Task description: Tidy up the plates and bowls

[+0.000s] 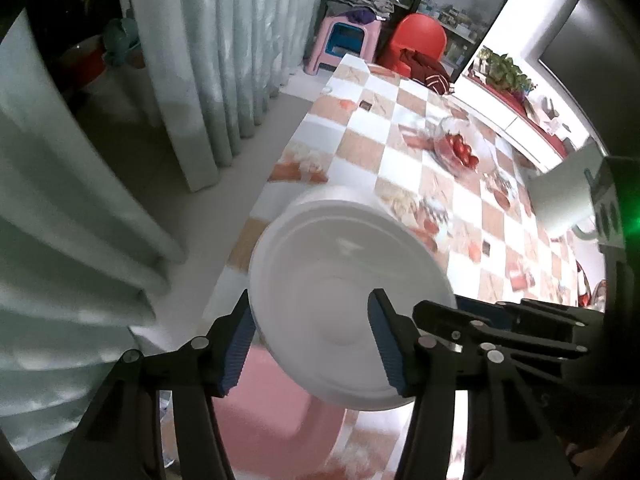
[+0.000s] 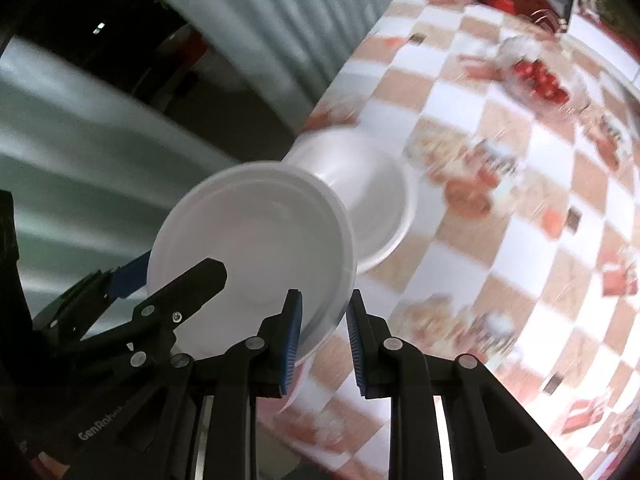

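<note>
A shallow white bowl (image 1: 344, 280) (image 2: 256, 240) hangs tilted above the left edge of the checkered table (image 1: 400, 120). My right gripper (image 2: 324, 296) is shut on its near rim; in the left wrist view the right gripper (image 1: 444, 306) shows at the bowl's right side. My left gripper (image 1: 310, 298) straddles the opposite rim with its jaws wide, one finger outside the rim and the other over the bowl's inside. I see no firm pinch there. A second, deeper white bowl (image 2: 368, 192) (image 1: 336, 196) sits on the table just behind.
Farther back on the table stands a glass bowl of red tomatoes (image 1: 460, 148) (image 2: 536, 76). A white jug (image 1: 560, 200) is at the right. Pale curtains (image 1: 200, 60) hang left of the table; a pink stool (image 1: 344, 40) and a red chair (image 1: 420, 36) are beyond its far end.
</note>
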A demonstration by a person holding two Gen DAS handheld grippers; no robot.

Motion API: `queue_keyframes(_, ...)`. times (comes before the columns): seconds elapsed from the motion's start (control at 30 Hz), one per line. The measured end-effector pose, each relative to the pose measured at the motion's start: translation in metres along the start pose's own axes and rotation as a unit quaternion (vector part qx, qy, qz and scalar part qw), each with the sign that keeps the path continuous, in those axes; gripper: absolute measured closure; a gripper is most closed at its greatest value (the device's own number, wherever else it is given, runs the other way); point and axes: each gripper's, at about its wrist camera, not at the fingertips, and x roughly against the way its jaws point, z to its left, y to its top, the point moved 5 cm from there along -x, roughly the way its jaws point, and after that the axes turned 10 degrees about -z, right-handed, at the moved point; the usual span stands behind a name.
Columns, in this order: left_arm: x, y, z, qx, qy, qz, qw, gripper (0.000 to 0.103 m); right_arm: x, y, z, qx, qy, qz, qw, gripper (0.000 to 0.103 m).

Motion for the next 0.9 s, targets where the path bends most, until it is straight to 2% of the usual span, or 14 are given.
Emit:
queue_keyframes(0.07, -0.018, 0.007, 0.0, 0.0, 0.003, 0.005, 1.0, 0.042, -0.012, 0.012, -0.008, -0.003, -0.011, 0.004, 1.0, 0.077)
queue_keyframes(0.1, -0.029, 0.009, 0.004, 0.0, 0.016, 0.016, 0.9997, 0.04, -0.016, 0.021, -0.014, -0.008, -0.02, 0.006, 1.0, 0.076)
queue_keyframes(0.17, -0.039, 0.008, 0.011, 0.004, 0.038, 0.035, 0.9987, 0.036, -0.021, 0.024, -0.025, -0.024, -0.036, 0.011, 0.999, 0.065)
queue_keyframes(0.2, -0.04, 0.007, 0.014, 0.009, 0.044, 0.041, 0.9982, 0.032, -0.02, 0.022, -0.031, -0.032, -0.047, 0.013, 0.998, 0.043)
queue_keyframes(0.23, -0.039, 0.005, 0.018, 0.013, 0.048, 0.042, 0.9979, 0.021, -0.018, 0.02, -0.036, -0.041, -0.048, 0.011, 0.998, 0.024)
queue_keyframes(0.3, -0.036, 0.002, 0.025, 0.013, 0.057, 0.043, 0.9973, 0.019, -0.016, 0.014, -0.042, -0.053, -0.038, 0.013, 0.998, 0.022)
queue_keyframes(0.43, -0.04, -0.005, 0.028, 0.014, 0.059, 0.07, 0.9957, 0.019, -0.019, 0.0, -0.06, -0.08, -0.051, 0.042, 0.995, 0.022)
queue_keyframes(0.6, -0.039, 0.0, 0.023, 0.008, 0.066, 0.071, 0.9953, 0.019, -0.024, -0.004, -0.069, -0.097, -0.058, 0.053, 0.992, 0.021)
queue_keyframes(0.7, -0.044, 0.004, 0.024, 0.01, 0.07, 0.071, 0.995, 0.018, -0.029, -0.001, -0.067, -0.095, -0.053, 0.052, 0.993, 0.001)
queue_keyframes(0.9, -0.049, 0.008, 0.025, 0.008, 0.075, 0.073, 0.9945, 0.018, -0.029, 0.008, -0.061, -0.086, -0.049, 0.046, 0.994, 0.001)
